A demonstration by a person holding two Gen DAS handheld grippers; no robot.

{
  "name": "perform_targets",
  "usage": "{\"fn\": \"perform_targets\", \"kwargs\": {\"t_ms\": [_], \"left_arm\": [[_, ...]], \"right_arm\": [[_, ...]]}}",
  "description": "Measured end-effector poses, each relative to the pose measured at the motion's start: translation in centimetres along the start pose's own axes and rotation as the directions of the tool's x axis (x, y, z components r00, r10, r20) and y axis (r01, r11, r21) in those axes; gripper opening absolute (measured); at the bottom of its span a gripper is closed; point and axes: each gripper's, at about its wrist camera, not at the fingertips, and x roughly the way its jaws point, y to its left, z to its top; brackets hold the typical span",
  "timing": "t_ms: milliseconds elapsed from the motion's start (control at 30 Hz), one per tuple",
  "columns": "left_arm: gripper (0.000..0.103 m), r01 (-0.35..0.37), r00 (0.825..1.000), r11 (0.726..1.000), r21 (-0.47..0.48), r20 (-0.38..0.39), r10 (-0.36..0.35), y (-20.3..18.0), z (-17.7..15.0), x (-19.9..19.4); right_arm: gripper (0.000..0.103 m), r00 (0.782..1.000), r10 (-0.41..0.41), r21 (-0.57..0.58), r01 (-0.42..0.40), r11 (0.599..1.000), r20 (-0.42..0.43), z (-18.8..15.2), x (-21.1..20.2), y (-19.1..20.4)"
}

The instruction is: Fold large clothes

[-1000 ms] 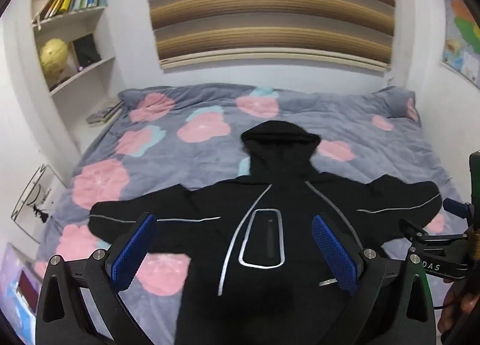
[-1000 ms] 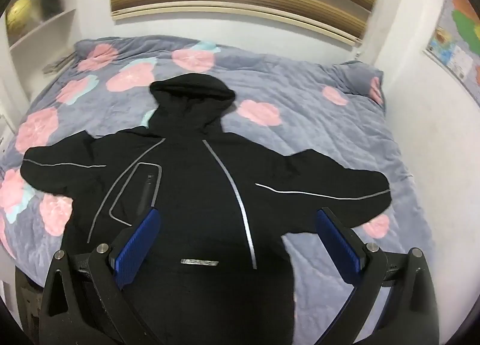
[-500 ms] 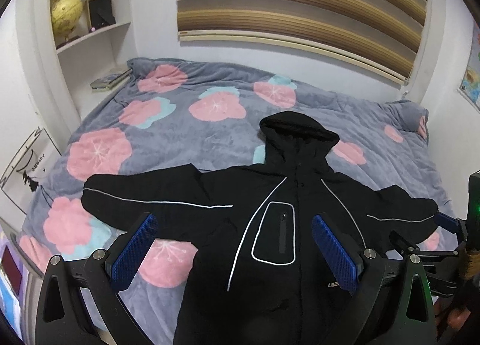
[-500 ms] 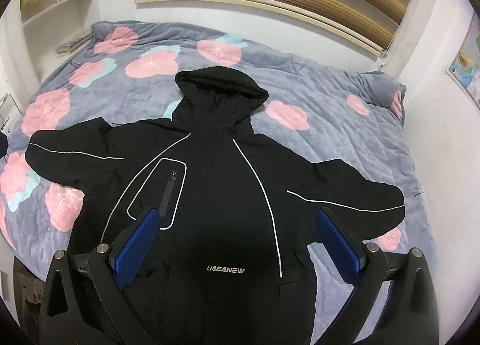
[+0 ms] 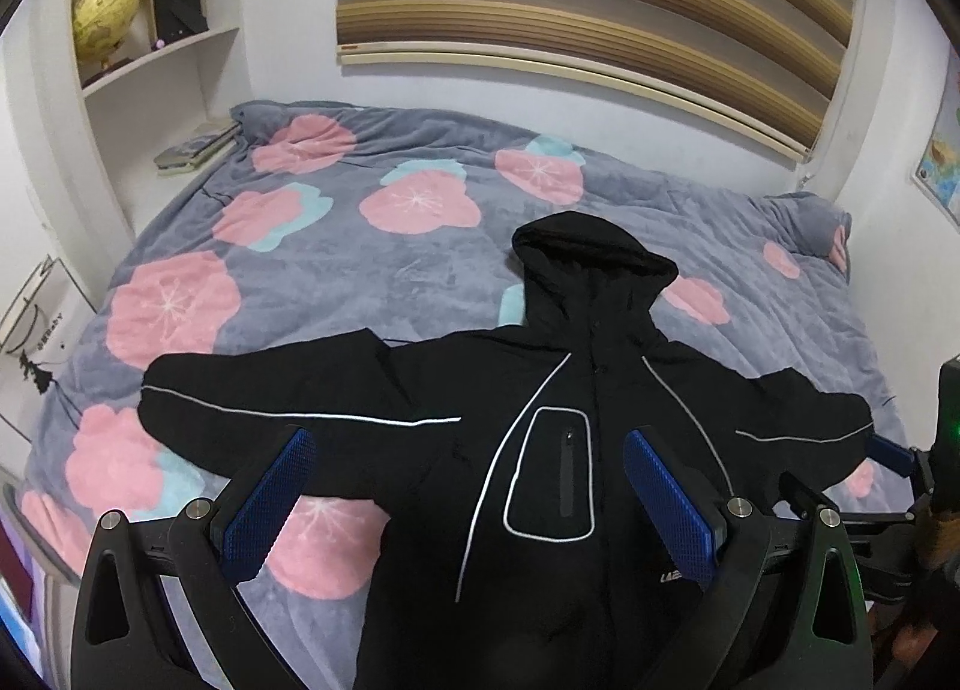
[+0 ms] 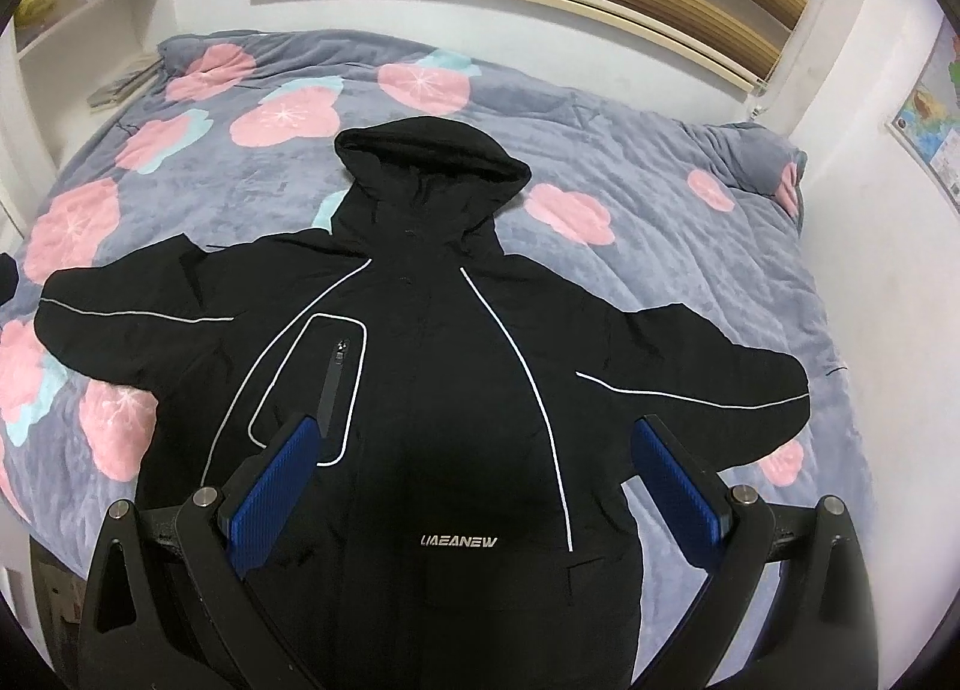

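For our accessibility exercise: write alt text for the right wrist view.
A black hooded jacket lies front-up, sleeves spread, on a grey bedspread with pink flowers. The open right gripper frames its lower half, holding nothing.

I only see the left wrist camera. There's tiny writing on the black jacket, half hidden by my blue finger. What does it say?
Observer: The right wrist view shows the whole logo low on the jacket front. It reads UAEANEW.
Operator: I just see a bit of the other gripper at my edge. Is it holding something?
Observer: No. The right hand-held gripper is open, jaws wide apart in front of the jacket's lower front, with nothing between them.
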Motion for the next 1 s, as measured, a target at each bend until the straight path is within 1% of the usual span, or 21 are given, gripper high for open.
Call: {"fn": "perform_targets", "kwargs": {"t_ms": [267, 333, 500, 600, 700, 800, 900, 1000], "left_arm": [[0.103, 0.024, 1.0, 1.0, 0.005, -0.008, -0.024, 0.7, 1.0, 1.3], [0.103, 0.014, 1.0, 1.0, 0.007, -0.012, -0.014, 0.4, 1.3, 1.4], [0.103, -0.005, 1.0, 1.0, 0.003, -0.021, 0.005, 2.2, 1.9, 2.7], [0.103, -0.001, 0.999, 1.0, -0.025, -0.037, 0.0, 3.7, 1.7, 3.7], [0.103, -0.016, 0.999, 0.997, -0.072, -0.045, 0.012, 6.2, 1.3, 4.8], [0.103, -0.061, 0.997, 0.989, -0.133, -0.05, 0.055, 9.2, 0.9, 5.8], [0.103, -0.106, 0.994, 0.97, -0.22, -0.053, 0.097, 13.5, 0.6, 6.6], [0.103, -0.166, 0.986, 0.951, -0.262, -0.055, 0.157, 16.7, 0.3, 6.9]], "right_arm": [[0.103, 1.0, -0.016, 0.01, 0.016, 1.0, -0.016, 1.0, 0.6, 0.9], [0.103, 1.0, -0.013, 0.008, 0.013, 1.0, -0.019, 1.2, 0.9, 1.4], [0.103, 0.999, 0.001, -0.011, -0.001, 1.0, -0.034, 2.0, 1.6, 2.9], [0.103, 0.999, 0.008, -0.025, -0.009, 1.0, -0.042, 2.4, 2.0, 4.0], [0.103, 0.999, 0.005, -0.043, -0.007, 0.999, -0.046, 2.9, 2.3, 5.1], [0.103, 0.999, 0.005, -0.058, -0.008, 0.998, -0.054, 3.3, 2.7, 5.9], [0.103, 0.998, 0.0, -0.076, -0.005, 0.997, -0.063, 3.8, 3.2, 7.1], [0.103, 0.997, 0.007, -0.092, -0.014, 0.996, -0.075, 4.5, 3.7, 8.4]]}}
